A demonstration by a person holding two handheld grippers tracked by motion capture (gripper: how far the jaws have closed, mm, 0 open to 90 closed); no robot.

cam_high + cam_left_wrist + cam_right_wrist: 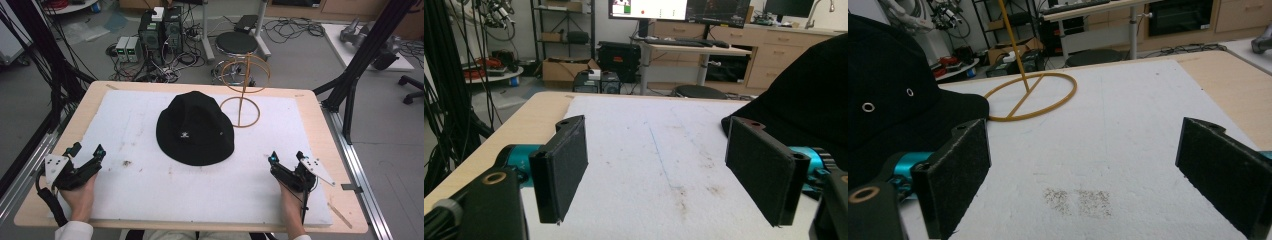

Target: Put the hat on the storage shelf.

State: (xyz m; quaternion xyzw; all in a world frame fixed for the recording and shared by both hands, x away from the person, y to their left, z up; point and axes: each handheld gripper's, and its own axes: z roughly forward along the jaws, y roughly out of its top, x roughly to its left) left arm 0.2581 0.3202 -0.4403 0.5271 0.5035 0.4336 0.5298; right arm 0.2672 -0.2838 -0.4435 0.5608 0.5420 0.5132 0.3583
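Left gripper (pixel 86 154) and right gripper (pixel 286 157) spread wide, holding nothing, over white mat (pixel 150 190), black hat (pixel 195 129) between.

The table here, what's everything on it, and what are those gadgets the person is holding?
Black fabric bucket hat: one, black, middle of the white pad, crown up.
Yellow-orange wire hat stand: one, behind and right of the hat, its base ring beside the brim.
White foam pad: one, white with faint stains, covering most of the table.
Light wooden table: one, light wood, under the pad.
Left gripper: one, black, near-left corner, open.
Right gripper: one, black, near-right, open.
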